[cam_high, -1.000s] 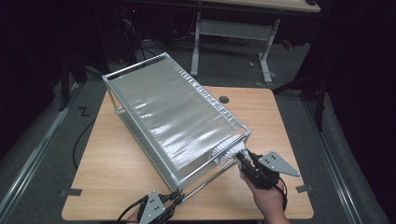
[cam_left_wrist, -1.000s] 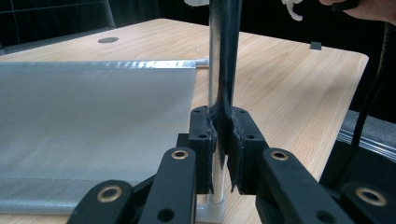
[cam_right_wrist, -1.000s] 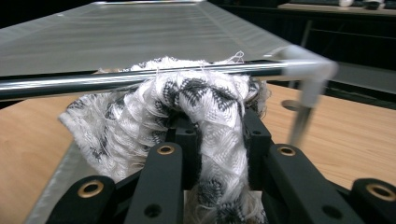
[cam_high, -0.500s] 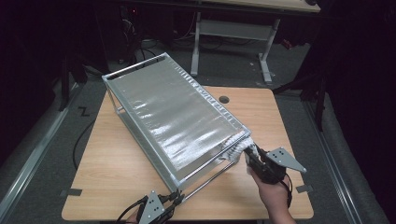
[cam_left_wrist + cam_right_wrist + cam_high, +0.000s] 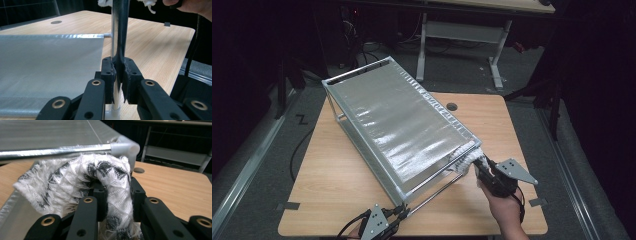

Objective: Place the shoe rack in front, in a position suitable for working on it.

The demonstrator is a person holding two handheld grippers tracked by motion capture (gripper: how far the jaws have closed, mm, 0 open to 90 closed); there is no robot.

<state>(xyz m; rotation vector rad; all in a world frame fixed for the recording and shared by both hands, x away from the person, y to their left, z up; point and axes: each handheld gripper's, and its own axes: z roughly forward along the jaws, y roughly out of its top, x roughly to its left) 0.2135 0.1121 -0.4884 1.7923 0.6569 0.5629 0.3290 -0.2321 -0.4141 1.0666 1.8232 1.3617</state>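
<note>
The cloth (image 5: 100, 182) is a white knit with dark zigzag marks and frayed edges, and it looks light, soft and floppy. It should bunch and drape rather than hold a shape, and its loose threads could snag on the rack's corner joint. The best hold is on a thick folded bunch, not on the fringe. In the high view it sits at about 4 o'clock on the counter (image 5: 337, 170), draped against the near right corner of the metal drying rack (image 5: 397, 125).

The rack is stiff and light for its size, with smooth tubes that may be slippery. A grip low on a leg, near a joint, would steady it best.

The right hand-held gripper (image 5: 117, 195) has its jaws closed most of the way onto a fold of the cloth. The fabric is bunched between the pads just under the rack's top rail (image 5: 55, 150).

The left hand-held gripper (image 5: 119, 75), at about 6 o'clock on the counter's near edge, is clamped fully on 1 upright leg (image 5: 120, 30) of the rack. A dark strip seems to lie along that leg, though the close view leaves it unclear.
</note>
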